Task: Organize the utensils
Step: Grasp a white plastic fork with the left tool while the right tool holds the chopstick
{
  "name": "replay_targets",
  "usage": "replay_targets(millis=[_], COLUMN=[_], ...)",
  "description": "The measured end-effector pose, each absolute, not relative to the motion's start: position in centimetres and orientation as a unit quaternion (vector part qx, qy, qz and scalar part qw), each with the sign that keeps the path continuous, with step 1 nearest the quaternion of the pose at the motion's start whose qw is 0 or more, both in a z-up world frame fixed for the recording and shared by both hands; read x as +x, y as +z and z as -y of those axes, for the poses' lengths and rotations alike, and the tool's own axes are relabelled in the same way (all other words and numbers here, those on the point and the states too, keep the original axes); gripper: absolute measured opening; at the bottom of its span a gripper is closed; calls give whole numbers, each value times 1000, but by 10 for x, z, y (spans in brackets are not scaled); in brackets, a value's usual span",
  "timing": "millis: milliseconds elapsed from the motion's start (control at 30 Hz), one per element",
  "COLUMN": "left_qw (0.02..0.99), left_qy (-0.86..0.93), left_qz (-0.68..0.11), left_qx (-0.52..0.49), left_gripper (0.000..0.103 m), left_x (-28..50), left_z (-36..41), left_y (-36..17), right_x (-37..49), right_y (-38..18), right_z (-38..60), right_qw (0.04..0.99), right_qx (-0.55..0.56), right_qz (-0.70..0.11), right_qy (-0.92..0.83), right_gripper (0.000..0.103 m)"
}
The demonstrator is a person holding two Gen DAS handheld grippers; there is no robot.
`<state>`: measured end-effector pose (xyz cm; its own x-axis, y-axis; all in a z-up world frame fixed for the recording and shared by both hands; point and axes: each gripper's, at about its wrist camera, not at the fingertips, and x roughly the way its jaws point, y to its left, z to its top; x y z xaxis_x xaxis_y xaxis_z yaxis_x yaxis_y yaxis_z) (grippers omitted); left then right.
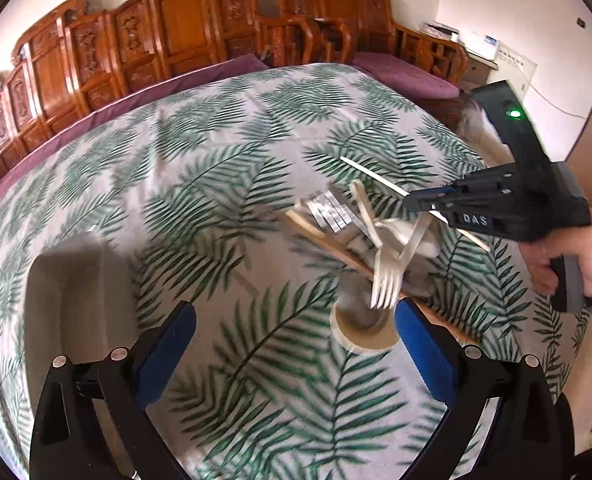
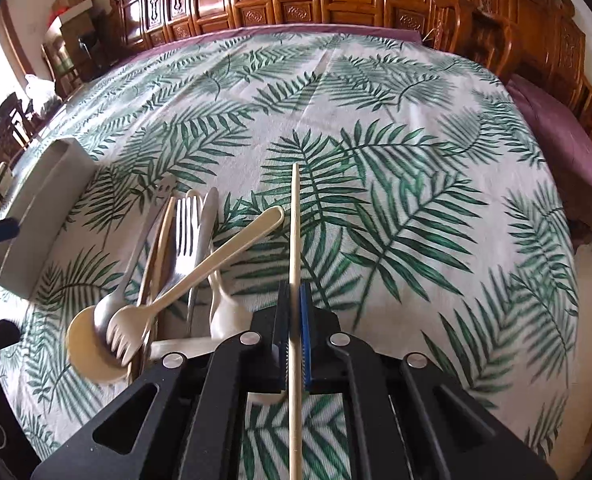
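Note:
A single wooden chopstick runs straight up the middle of the right wrist view, and my right gripper is shut on it. From the left wrist view the same right gripper holds the chopstick just above the utensil pile. In the pile lie a cream plastic fork, a metal fork, a cream spoon, a metal spoon and more chopsticks. My left gripper is open and holds nothing, and the cream fork lies just beyond its right finger.
A round beige disc lies under the fork tines. A grey rectangular box stands left of the pile, also seen as the box. The leaf-print tablecloth covers the table. Carved wooden chairs and purple cushions ring the far edge.

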<state>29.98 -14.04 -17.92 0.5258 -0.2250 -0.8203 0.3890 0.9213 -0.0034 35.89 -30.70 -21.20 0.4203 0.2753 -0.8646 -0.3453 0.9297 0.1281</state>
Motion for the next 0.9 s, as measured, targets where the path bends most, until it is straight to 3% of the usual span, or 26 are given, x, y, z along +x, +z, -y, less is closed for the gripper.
replay_targets(millis=[133,467,733,900], left_qw=[861,823,808,798], left_qy=[-200,-240,-219,-213], left_qz=[-459,-512,-540,-558], left_qx=[91,59,81,76], left_gripper=[93,58,39,21], left_x=[315,347,361,368], left_z=[164,210,223,219], left_y=[-181,-203,-219,-225], right_x=[343,310,304,301], right_y=[-196,-187,-184,-185], right_z=[317,348,353,352], right_qw=[852,859,863,862], right_qx=[-27,-11,0,7], right_qz=[-493,-492,-485,-487], right_qy=[175,140,139,142], right_gripper=[6,6,6,6])
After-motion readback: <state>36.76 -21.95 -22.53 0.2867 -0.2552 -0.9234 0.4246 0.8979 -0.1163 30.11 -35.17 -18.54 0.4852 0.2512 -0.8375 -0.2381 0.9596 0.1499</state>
